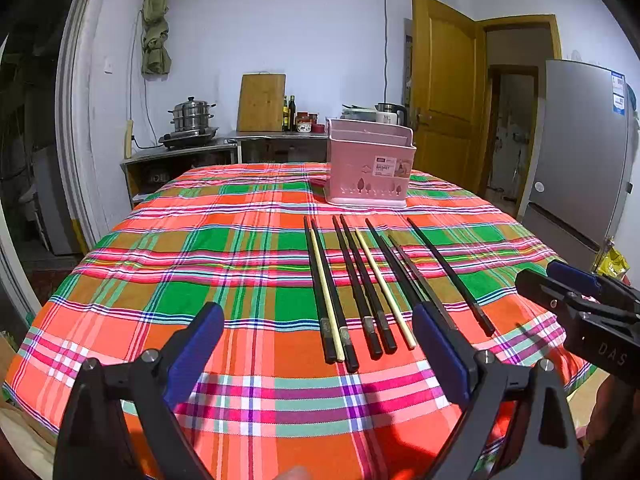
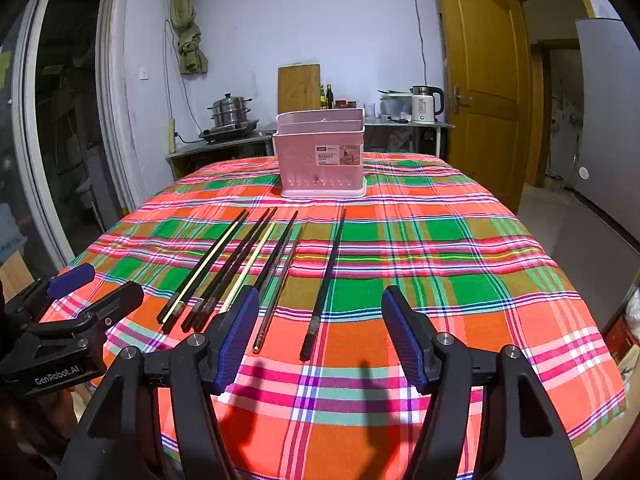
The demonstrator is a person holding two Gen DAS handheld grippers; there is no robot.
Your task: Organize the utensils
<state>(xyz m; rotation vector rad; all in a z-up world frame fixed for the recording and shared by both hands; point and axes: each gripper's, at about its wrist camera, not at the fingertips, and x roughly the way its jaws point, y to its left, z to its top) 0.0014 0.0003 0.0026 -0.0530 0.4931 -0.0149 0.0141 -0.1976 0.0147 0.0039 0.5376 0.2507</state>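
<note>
A kitchen lies behind the table: a steamer pot (image 2: 231, 109) on a side counter, a cutting board (image 2: 299, 88) leaning on the wall, a kettle (image 2: 425, 106) and a yellow door (image 2: 480, 76) to the right. The table wears a plaid cloth (image 2: 440, 280) in orange, green and pink. Near its far edge stands a pink basket (image 2: 322, 156), upright, with a label on its front. Between the basket and me the chopsticks (image 1: 360, 284) lie flat on the cloth in a loose fan, tips toward the basket: mostly black ones with two pale ones among them. One black chopstick (image 2: 325, 284) lies a little apart on the right of the group. My left gripper (image 1: 318, 356) hovers above the near ends of the sticks with its blue pads spread wide and nothing between them. My right gripper (image 2: 320, 340) is likewise wide open and empty, above the near end of the lone stick, its left pad (image 2: 236, 340) covering part of the group. Each gripper shows at the edge of the other's view.
</note>
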